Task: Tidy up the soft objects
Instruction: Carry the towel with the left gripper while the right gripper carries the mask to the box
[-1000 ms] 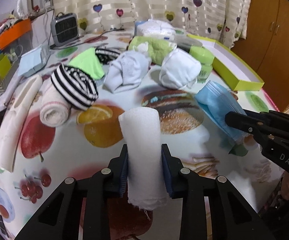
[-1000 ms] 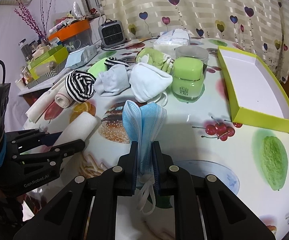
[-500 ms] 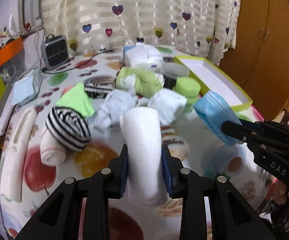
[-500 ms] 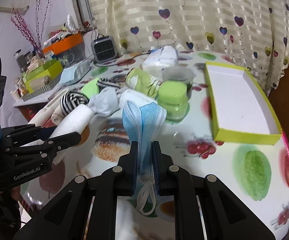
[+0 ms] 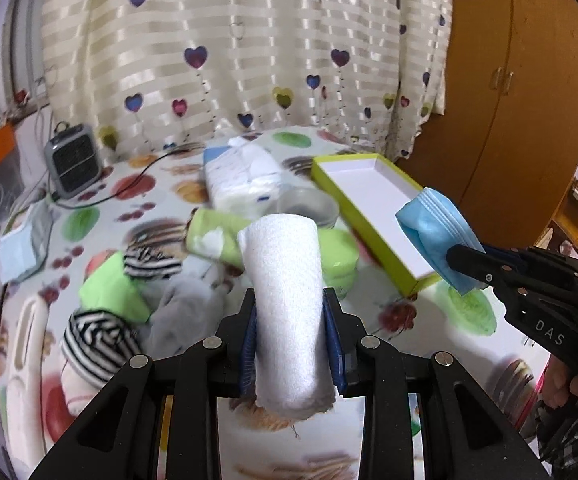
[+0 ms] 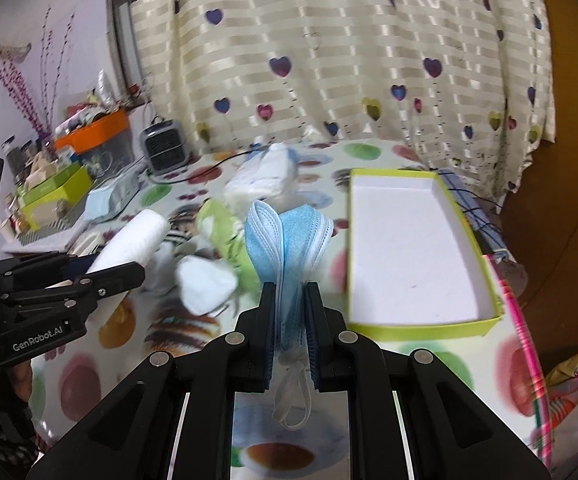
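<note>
My left gripper (image 5: 289,300) is shut on a rolled white towel (image 5: 285,300), held up above the table. The same towel (image 6: 133,240) and left gripper (image 6: 129,268) show at the left of the right wrist view. My right gripper (image 6: 289,292) is shut on a folded blue face mask (image 6: 289,240) whose white ear loop (image 6: 293,396) hangs below the jaws. In the left wrist view that mask (image 5: 433,232) sits at the right, over the near corner of a yellow-green box (image 5: 369,200) with an empty white inside (image 6: 405,240).
Socks, a striped roll (image 5: 97,340), green cloths (image 5: 109,292) and a white mask (image 6: 205,284) lie in a heap mid-table. A tissue pack (image 5: 245,176), a green jar (image 5: 337,256) and a small grey heater (image 5: 73,160) stand behind. Shelves with clutter (image 6: 57,176) are left; a wooden cupboard (image 5: 529,100) right.
Both grippers have risen from the table with the towel and the mask still in them, and the view has swung up toward the curtain and the yellow-green box.
</note>
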`<state>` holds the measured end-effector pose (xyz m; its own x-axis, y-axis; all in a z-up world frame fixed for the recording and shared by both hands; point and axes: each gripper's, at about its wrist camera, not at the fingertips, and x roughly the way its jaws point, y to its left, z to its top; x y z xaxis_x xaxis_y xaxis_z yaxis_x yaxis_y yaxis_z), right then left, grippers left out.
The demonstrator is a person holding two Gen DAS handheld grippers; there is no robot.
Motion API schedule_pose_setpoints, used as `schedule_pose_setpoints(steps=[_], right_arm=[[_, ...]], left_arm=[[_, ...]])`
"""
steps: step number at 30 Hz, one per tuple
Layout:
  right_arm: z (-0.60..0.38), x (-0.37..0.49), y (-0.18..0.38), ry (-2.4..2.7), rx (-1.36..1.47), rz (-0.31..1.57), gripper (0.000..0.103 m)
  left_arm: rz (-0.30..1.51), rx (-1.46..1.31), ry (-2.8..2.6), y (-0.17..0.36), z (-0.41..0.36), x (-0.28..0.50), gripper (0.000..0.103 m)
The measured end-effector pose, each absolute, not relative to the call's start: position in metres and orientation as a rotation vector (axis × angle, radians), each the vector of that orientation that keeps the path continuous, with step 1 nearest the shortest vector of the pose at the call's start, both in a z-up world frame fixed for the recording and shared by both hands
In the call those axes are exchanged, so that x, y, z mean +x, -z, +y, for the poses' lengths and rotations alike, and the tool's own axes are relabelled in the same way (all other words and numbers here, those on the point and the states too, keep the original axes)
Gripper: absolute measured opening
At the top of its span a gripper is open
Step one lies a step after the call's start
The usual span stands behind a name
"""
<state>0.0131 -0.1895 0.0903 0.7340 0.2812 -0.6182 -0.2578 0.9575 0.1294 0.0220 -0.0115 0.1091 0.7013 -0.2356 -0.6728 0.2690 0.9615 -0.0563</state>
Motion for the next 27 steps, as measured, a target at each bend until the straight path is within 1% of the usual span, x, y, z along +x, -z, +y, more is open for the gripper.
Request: schedule_pose_setpoints(steps=[6, 11, 19, 27], right_arm=[[-0.21, 0.028, -0.095, -0.242, 0.038, 0.678, 0.014], [-0.232, 0.047, -0.087, -0.174, 0.047, 0.695, 0.014], [-0.265, 0.093, -0.045, -0.093, 0.076, 0.817, 0.014], [-0.251, 0.103, -0.012, -0.16, 0.035, 0.93, 0.014]], left_arm=[[0.737, 0.052, 0.331, -0.114, -0.032, 0.043, 0.029], [0.746, 0.064, 0.387, -0.112, -0.055, 0.06, 0.029], [0.769, 0.069, 0.438, -0.104, -0.076, 0.083, 0.029], [0.776, 0.077, 0.46, -0.103, -0.087, 0.098, 0.029]])
